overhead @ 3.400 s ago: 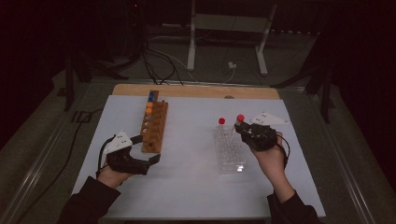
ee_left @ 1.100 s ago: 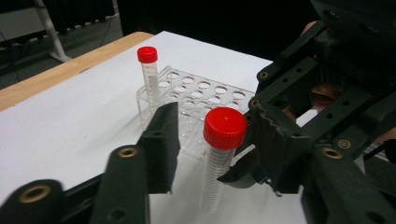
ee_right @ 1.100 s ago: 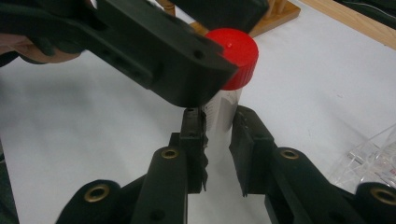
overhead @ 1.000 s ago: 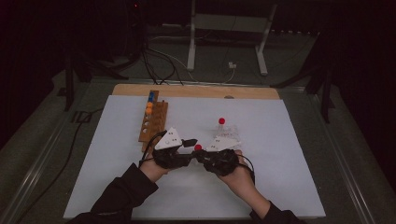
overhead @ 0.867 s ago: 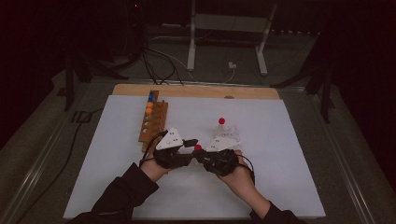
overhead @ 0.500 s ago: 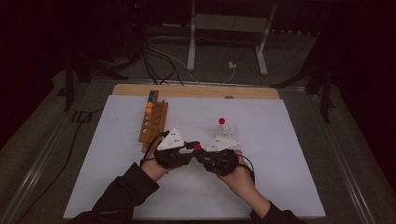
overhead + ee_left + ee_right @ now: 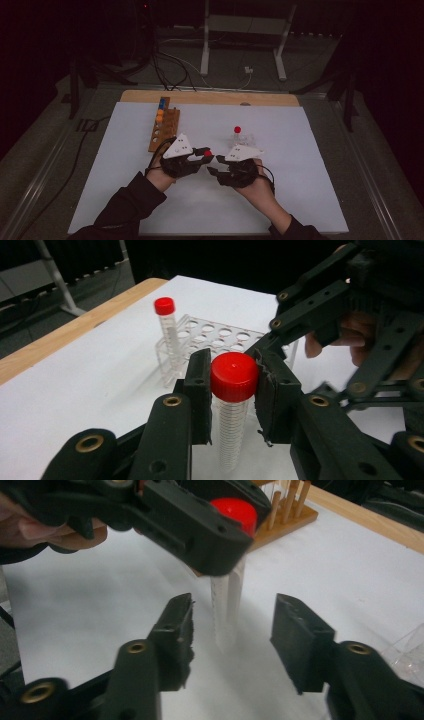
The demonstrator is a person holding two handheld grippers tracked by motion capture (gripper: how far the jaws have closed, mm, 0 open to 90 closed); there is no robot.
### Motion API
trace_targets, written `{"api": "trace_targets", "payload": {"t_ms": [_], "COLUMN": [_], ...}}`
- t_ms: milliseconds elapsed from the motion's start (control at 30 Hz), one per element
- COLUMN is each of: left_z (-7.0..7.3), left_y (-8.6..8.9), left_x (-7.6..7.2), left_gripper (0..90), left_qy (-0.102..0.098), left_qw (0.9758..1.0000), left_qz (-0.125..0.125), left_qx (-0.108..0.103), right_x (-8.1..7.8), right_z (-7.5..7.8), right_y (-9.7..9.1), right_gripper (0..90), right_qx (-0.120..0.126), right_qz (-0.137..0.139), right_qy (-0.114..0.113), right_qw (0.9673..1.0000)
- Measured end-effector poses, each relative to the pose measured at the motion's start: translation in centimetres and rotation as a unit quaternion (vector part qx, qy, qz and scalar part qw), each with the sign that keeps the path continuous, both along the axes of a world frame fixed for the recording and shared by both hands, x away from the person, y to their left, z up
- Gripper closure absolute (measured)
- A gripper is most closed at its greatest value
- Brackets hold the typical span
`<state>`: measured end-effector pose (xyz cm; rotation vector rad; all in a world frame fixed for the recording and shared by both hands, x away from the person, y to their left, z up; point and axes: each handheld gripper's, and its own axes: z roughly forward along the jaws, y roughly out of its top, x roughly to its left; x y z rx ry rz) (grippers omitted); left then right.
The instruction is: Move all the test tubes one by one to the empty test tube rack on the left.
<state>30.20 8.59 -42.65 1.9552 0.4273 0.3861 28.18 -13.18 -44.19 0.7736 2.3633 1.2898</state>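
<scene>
A clear tube with a red cap [image 7: 234,376] hangs upright over the white mat. My left gripper [image 7: 232,385] is shut on that cap, its jaws having just closed in. In the right gripper view the tube's body [image 7: 225,605] stands between the pads of my right gripper [image 7: 232,617]. That gripper's jaws have just been opening and the pads are clear of the tube. In the high view both grippers, left [image 7: 206,155] and right [image 7: 214,166], meet at the mat's middle. A second red-capped tube [image 7: 165,307] stands in the clear rack [image 7: 220,335].
A wooden rack [image 7: 164,127] with orange and blue tops stands at the mat's back left. The clear rack [image 7: 246,140] sits just behind my right hand. The wooden table edge [image 7: 210,97] runs along the far side. Cables lie on the floor beyond.
Since the oldest frame both hands came together at the mat's middle, the right bringing the tube from the clear rack. Over the last second the red cap has passed into my left gripper.
</scene>
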Motion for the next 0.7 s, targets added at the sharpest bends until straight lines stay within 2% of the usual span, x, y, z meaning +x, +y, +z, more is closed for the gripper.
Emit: {"api": "trace_targets", "payload": {"t_ms": [200,333,500,567,700], "left_z": [0.9,1.7,2.6,3.0,3.7], "left_y": [1.0,1.7,2.9,3.4,4.6], "left_x": [0.3,0.6,1.0,1.3,2.0], "left_gripper": [71.5,71.5,71.5,71.5,71.4], "left_qy": [-0.001,-0.008,-0.011,-0.019,-0.023], "left_qw": [0.9999,0.9997,0.9991,0.9983,0.9970], "left_qz": [0.012,0.024,0.040,0.052,0.072], "left_qx": [-0.008,-0.007,-0.013,-0.015,-0.017], "right_x": [0.0,-0.1,-0.4,-0.4,-0.4], "right_z": [0.3,0.6,1.1,1.2,1.4], "right_y": [-0.2,-0.3,-0.7,-0.8,-1.0], "right_gripper": [26.9,16.2,8.0,3.6,2.9], "right_qx": [0.014,0.031,0.051,0.054,0.056], "right_qz": [-0.001,0.002,-0.005,-0.007,-0.006], "right_qy": [-0.002,-0.003,-0.016,-0.017,-0.015], "right_qw": [0.9999,0.9995,0.9985,0.9984,0.9983]}}
